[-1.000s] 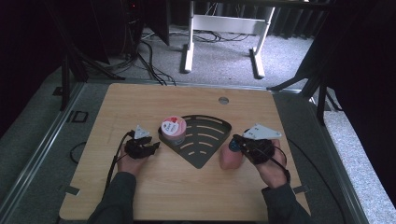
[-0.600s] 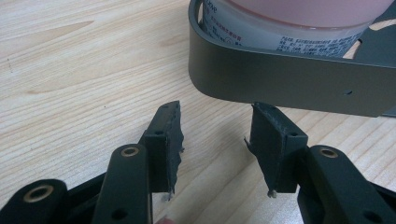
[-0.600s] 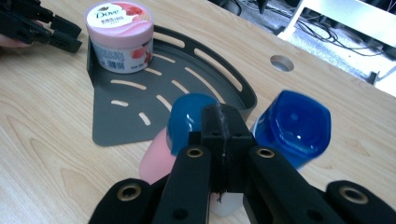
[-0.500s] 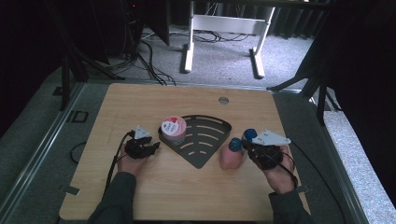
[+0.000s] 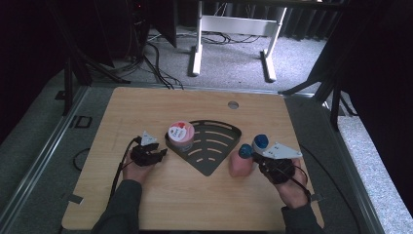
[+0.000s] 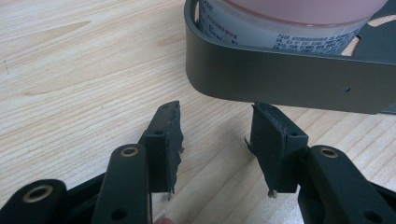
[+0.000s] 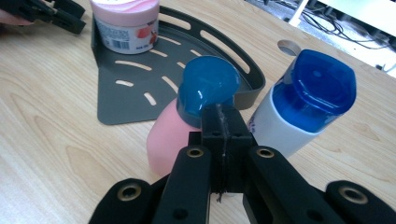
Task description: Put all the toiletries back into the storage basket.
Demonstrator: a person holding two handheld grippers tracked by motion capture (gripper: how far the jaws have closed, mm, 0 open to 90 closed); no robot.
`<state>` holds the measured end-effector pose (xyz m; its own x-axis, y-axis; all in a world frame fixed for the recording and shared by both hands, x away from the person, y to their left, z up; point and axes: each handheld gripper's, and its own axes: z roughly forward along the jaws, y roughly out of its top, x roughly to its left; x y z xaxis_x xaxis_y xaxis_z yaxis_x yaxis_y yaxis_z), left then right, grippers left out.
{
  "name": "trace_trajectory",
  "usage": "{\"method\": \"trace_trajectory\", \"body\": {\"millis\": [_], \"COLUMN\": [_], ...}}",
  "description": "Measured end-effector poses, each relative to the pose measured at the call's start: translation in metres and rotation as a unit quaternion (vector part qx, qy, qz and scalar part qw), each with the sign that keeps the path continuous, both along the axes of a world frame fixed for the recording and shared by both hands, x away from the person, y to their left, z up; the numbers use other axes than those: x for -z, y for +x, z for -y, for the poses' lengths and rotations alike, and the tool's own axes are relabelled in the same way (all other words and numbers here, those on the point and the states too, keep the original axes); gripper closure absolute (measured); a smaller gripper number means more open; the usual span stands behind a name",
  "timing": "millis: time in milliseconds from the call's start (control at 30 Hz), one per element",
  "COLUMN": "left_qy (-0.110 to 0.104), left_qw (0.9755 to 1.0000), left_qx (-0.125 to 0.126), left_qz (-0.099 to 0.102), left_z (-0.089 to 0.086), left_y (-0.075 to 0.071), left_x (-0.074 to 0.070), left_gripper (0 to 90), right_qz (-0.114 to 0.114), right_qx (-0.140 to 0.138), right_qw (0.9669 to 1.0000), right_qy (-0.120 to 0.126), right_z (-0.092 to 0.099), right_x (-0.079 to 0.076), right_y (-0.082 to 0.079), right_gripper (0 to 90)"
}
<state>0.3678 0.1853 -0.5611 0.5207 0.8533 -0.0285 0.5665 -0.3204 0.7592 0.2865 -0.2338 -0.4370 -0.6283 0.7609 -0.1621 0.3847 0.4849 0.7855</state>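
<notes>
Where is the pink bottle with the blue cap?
In the high view, the pink bottle stands on the table's right side, between the dark corner tray and the right hand-held gripper.

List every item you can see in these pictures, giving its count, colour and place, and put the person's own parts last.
Table: one, light wood, centre of the high view.
Corner shelf tray: one, dark grey, slotted, mid-table.
Cream jar: one, pink lid, inside the tray's left corner.
Pink bottle: one, teal-blue cap, right of the tray.
White bottle: one, blue cap, beside the pink bottle.
Desk frame: one, white, on the floor behind.
Left gripper: black, open, by the tray's rim.
Right gripper: black, shut, behind the pink bottle.
</notes>
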Motion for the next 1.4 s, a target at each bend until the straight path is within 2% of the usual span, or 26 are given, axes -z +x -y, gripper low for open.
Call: {"method": "trace_trajectory", "body": {"millis": [567, 667, 967, 1000, 1033, 1167, 1400], "left_qy": [-0.001, -0.002, -0.004, -0.004, -0.003, -0.003, -0.003], "left_qw": [1.0000, 1.0000, 1.0000, 1.0000, 1.0000, 1.0000, 1.0000], "left_qx": [0.001, 0.001, 0.001, 0.001, 0.001, 0.001, 0.002], "left_qz": [-0.001, -0.001, -0.001, -0.001, -0.001, -0.001, -0.002], "left_z": [-0.001, -0.001, -0.001, -0.001, -0.001, -0.001, -0.001], "left_y": [0.000, 0.000, 0.000, 0.000, 0.000, 0.000, 0.000], "left_x": [0.000, 0.000, 0.000, 0.000, 0.000, 0.000, 0.000], "left_gripper": [52.8, 52.7, 52.7, 52.7, 52.7, 52.7, 52.6], "right_qz": [0.002, 0.004, 0.011, 0.011, 0.010, 0.010, 0.010], "right_qx": [-0.062, -0.066, -0.067, -0.067, -0.063, -0.051, -0.034], "right_qw": [0.9980, 0.9978, 0.9972, 0.9972, 0.9973, 0.9971, 0.9979], "right_qy": [0.008, 0.008, 0.031, 0.031, 0.038, 0.055, 0.054], "right_z": [-0.025, -0.029, -0.031, -0.031, -0.029, -0.026, -0.024], "right_x": [0.003, 0.004, 0.004, 0.004, 0.003, 0.000, 0.001], "right_y": [-0.015, -0.017, -0.021, -0.021, -0.020, -0.018, -0.014], "right_gripper": [89.9, 89.5, 71.1, 71.1, 66.7, 58.7, 44.1]}}
